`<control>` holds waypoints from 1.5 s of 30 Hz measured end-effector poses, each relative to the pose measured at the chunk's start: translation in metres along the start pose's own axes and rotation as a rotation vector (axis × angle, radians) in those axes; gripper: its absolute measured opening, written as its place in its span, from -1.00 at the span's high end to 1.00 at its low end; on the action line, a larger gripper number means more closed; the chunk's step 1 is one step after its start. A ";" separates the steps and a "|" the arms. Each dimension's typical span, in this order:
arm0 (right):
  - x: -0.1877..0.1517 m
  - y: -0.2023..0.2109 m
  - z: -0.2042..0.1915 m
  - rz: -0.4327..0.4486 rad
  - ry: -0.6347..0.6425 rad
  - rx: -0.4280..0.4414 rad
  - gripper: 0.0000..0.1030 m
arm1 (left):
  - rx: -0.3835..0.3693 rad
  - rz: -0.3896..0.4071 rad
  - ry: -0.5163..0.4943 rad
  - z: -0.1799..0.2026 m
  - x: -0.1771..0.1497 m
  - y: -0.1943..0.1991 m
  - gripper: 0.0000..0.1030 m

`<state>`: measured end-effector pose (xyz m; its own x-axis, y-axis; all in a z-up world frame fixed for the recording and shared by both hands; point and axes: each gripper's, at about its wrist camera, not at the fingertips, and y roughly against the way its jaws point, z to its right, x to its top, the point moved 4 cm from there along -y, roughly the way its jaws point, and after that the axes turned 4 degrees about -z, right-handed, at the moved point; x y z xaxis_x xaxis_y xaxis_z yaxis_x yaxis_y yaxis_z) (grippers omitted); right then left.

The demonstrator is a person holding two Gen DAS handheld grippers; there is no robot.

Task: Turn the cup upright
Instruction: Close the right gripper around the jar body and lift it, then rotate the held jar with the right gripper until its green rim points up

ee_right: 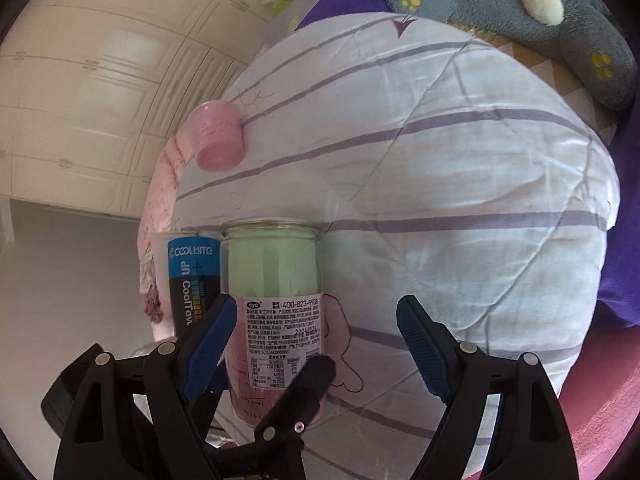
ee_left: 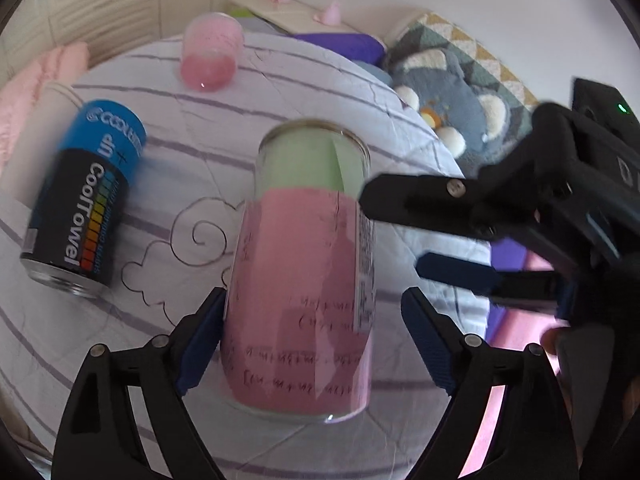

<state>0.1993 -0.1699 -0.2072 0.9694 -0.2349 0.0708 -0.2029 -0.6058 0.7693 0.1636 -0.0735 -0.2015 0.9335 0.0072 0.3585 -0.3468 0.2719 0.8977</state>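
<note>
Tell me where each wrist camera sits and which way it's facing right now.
Left wrist: behind the left gripper, looking along its open fingers at the pink-and-green cup; the right gripper enters from the right.
Right wrist: behind the right gripper, looking across the striped quilt; a left gripper finger crosses low.
Shared: that cup, the CoolTowel can and the small pink cup.
</note>
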 end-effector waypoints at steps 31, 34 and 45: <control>-0.013 -0.024 -0.043 0.018 0.240 0.027 -0.30 | -0.028 -0.007 -0.185 -0.014 0.001 0.013 -0.80; -0.022 -0.019 -0.047 0.067 0.276 0.005 -0.30 | -0.038 0.007 -0.189 -0.017 0.001 0.014 -0.80; -0.038 -0.009 -0.065 0.237 0.436 -0.090 -0.30 | -0.046 0.070 -0.215 -0.016 0.005 0.025 -0.81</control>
<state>0.1730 -0.1063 -0.1752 0.8695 -0.0073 0.4939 -0.4304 -0.5018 0.7503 0.1616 -0.0517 -0.1815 0.8646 -0.1762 0.4705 -0.4010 0.3220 0.8576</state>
